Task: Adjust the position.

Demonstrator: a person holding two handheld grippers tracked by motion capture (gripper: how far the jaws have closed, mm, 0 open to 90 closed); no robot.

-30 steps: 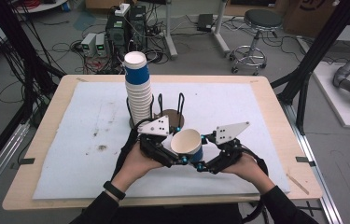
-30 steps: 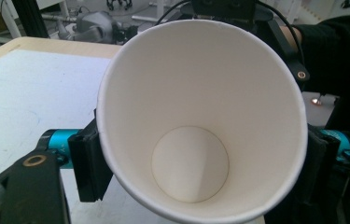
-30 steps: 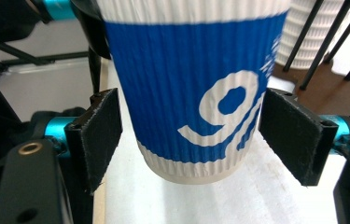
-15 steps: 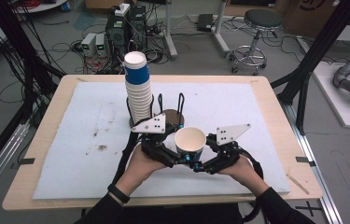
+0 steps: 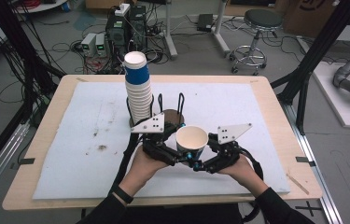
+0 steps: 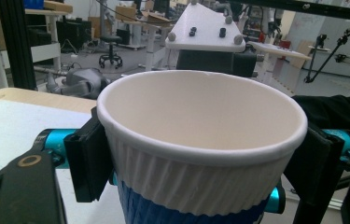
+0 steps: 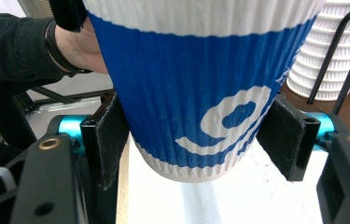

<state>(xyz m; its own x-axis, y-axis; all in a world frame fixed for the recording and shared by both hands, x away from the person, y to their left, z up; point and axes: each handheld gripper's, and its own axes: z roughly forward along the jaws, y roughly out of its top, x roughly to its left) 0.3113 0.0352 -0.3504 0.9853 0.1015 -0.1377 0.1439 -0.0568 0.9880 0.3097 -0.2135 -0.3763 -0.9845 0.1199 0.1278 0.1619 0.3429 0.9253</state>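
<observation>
Tongs from both hands meet on one upright paper cup [image 5: 191, 140] lifted off the counter [image 5: 70, 140]: right tongs [image 7: 200, 140] clenched low on its blue wall, left tongs [image 6: 200, 158] closing under its rim; cup stack [image 5: 137, 93] stands behind-left

**Even indoor light, soft pictures**

Bright, diffuse overhead light; shadows on the table [image 5: 256, 107] are faint. The high view is slightly soft and bowed at its edges. Close up, the cup [image 7: 200, 93] is sharp, the background blurred, its white rim near glare.
</observation>
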